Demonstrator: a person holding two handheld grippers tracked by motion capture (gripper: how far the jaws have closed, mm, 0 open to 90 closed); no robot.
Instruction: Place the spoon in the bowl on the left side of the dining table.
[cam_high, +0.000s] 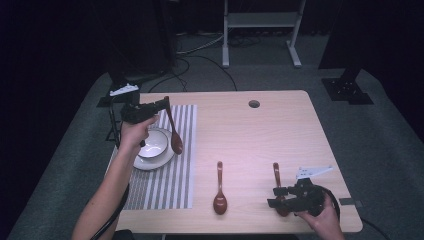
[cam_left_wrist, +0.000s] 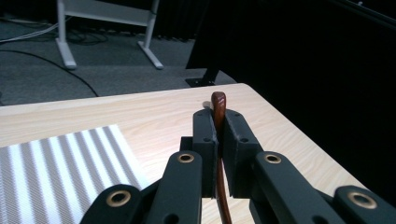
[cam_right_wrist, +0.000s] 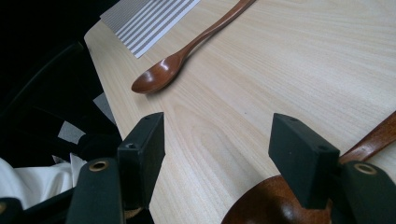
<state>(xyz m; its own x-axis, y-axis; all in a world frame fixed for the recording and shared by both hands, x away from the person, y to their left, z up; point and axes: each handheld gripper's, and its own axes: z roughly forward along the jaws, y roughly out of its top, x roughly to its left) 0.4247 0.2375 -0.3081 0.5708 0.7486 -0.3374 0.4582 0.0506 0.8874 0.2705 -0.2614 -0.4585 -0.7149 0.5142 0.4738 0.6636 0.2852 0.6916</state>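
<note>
The left gripper (cam_high: 162, 106), at the upper left of the high view, has its fingers closed on the handle of a dark wooden spoon (cam_high: 173, 128) that hangs bowl-down over the white bowl (cam_high: 152, 145) and striped mat (cam_high: 172, 175); it looks light, stiff and glossy, so likely to pivot unless held mid-handle. The right gripper (cam_high: 276, 196), lower right, stands with fingers open above a second spoon (cam_high: 277, 175), whose bowl they partly hide; a third spoon (cam_high: 220, 188) lies on the desk (cam_high: 240, 135).
</note>
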